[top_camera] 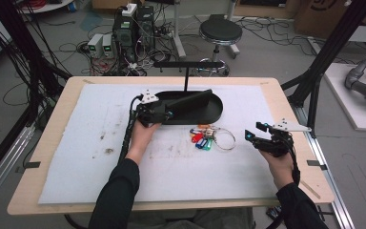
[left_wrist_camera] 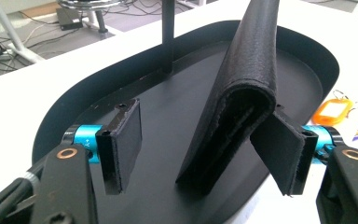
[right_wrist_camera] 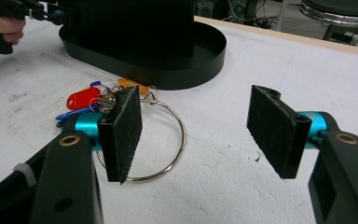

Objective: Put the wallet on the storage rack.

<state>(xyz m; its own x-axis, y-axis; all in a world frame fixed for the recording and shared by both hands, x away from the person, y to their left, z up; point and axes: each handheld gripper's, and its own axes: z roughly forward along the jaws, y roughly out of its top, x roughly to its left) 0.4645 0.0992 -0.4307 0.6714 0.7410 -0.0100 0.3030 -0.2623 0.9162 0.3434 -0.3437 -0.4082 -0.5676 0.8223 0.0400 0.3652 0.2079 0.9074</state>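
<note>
Releasing black leather wallet (left_wrist_camera: 242,93) into black oval tray (left_wrist_camera: 65,112): my left gripper (left_wrist_camera: 205,154) stands with jaws apart, wallet between them, standing on edge on tray floor, leaning toward right-hand pad (left_wrist_camera: 279,149), left-hand pad clear of it. Placement step judged near done. My right gripper (right_wrist_camera: 196,135) hovers with jaws apart, nothing between, just above key ring (right_wrist_camera: 168,140) with coloured tags (right_wrist_camera: 81,99) on white mat (top_camera: 100,157) beside tray. Next move, by my judgement: withdraw left without tipping wallet; lower right over ring, close.
</note>
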